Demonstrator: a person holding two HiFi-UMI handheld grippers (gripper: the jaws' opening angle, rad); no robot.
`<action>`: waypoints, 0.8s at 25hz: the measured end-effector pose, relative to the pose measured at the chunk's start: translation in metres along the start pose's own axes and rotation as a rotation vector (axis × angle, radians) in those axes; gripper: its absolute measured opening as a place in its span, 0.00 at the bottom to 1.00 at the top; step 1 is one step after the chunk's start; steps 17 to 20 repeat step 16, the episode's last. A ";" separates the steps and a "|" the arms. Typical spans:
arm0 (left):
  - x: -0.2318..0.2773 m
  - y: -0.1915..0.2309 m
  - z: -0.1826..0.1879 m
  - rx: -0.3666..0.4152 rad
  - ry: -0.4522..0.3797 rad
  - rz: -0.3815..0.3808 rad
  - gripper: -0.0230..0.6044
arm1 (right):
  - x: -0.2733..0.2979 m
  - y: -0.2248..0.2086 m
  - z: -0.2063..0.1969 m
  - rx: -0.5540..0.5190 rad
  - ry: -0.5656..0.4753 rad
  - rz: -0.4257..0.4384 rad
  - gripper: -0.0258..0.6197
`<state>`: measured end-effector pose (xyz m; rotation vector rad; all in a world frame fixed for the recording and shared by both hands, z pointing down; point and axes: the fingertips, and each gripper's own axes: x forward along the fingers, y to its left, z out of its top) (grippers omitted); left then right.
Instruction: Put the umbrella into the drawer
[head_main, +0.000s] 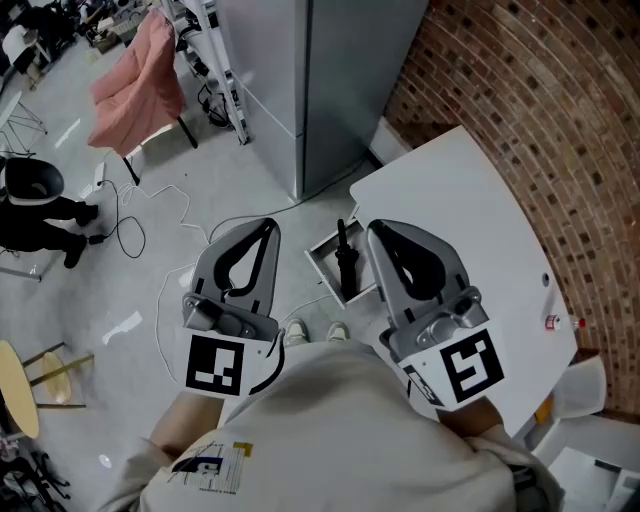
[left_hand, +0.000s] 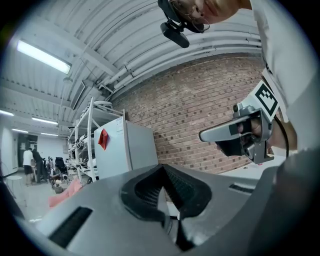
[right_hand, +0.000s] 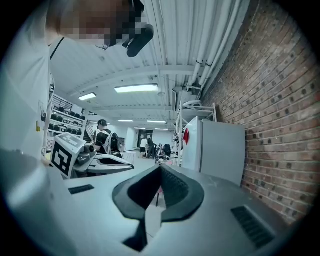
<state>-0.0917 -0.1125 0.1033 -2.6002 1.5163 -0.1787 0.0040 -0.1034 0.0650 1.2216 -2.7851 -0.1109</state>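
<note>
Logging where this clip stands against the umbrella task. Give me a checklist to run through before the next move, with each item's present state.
1. Umbrella in the drawer: ok. The black umbrella sits in the white drawer.
2. Left gripper free: ok. Its jaws are together with nothing between them.
3. Right gripper free: ok. Its jaws are together and empty.
4. Drawer shut: not ok. It stands open, below and between the two grippers.
5. Umbrella fully below the drawer's rim, so that it can slide shut: cannot tell. The head view looks steeply down on it.
</note>
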 end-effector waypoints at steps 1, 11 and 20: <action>0.000 -0.001 0.000 -0.004 0.002 -0.001 0.05 | -0.001 -0.001 -0.001 0.003 0.003 -0.002 0.05; -0.004 0.000 -0.004 0.018 0.028 0.024 0.05 | 0.000 -0.002 -0.001 0.008 -0.004 -0.005 0.05; -0.004 -0.003 0.000 0.010 0.015 0.021 0.05 | 0.001 -0.002 0.001 0.013 -0.011 -0.005 0.05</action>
